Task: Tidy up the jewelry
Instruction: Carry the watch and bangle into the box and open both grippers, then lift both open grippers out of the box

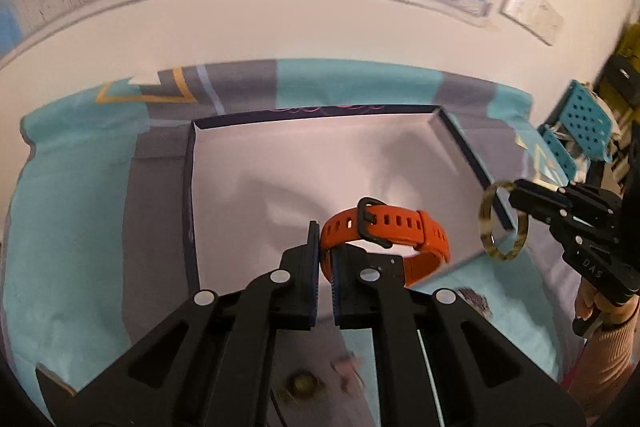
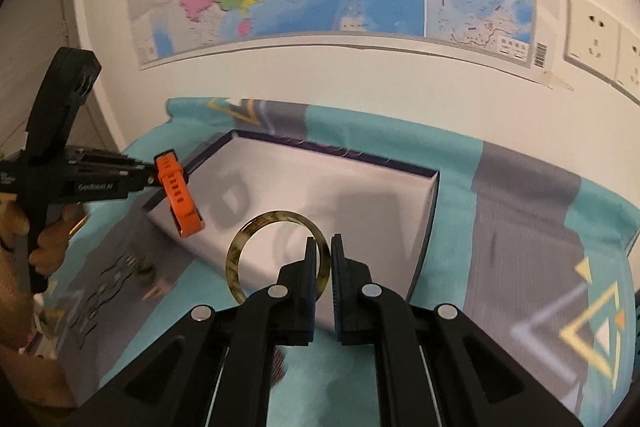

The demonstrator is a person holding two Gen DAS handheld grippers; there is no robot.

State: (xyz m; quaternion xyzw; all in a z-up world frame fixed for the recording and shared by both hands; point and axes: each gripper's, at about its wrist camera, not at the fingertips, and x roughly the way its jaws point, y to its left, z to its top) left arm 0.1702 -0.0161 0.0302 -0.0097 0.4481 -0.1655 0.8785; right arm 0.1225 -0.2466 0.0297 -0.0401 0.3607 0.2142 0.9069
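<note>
Left tool [image 1: 325, 259] angles downward, jaws clamped tight; right tool [image 2: 324, 267] tilts down too, jaws pinched shut, a hand [image 2: 48, 239] gripping each handle.

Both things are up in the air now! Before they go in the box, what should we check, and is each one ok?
1. Left gripper pinching the orange watch strap: ok.
2. Right gripper pinching the mottled bangle: ok.
3. Open box has bare floor for both: ok.
4. Grippers apart, not bumping: ok.
5. Strap hanging above the box: ok.
6. Grip tight enough not to slip: cannot tell.
</note>
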